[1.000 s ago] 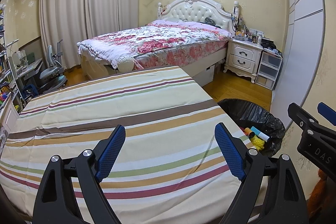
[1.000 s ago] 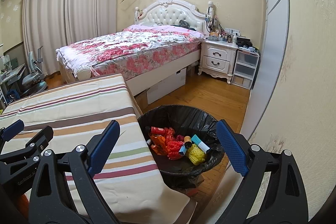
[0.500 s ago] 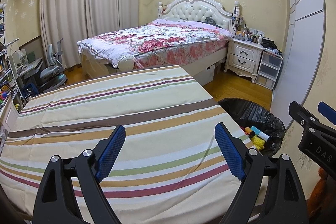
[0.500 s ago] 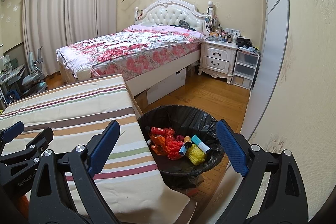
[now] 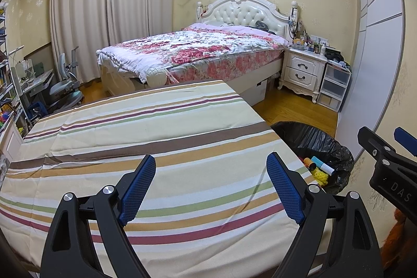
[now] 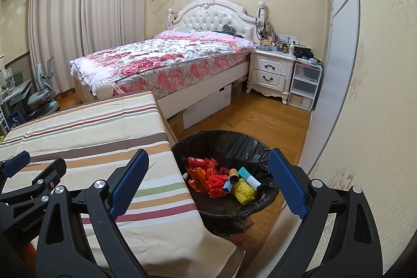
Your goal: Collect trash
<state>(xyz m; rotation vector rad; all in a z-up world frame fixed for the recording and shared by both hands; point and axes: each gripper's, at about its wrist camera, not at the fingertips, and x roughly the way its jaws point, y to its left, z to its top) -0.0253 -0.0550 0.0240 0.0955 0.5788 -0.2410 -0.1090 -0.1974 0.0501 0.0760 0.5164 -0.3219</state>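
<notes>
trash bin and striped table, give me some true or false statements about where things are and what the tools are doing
1. The trash bin is lined with a black bag. True.
2. The bin is empty. False: it holds an orange wrapper, yellow foam netting and other litter.
3. The left tool grips a wrapper. False: it is open with nothing between its fingers.
4. The right tool is open. True.
5. Litter lies on the striped tablecloth. False: none shows there.

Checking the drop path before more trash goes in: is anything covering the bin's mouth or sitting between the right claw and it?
Nothing visible does. The bin stands open beside the striped table, and the right claw, open and empty, looks straight into it.
</notes>
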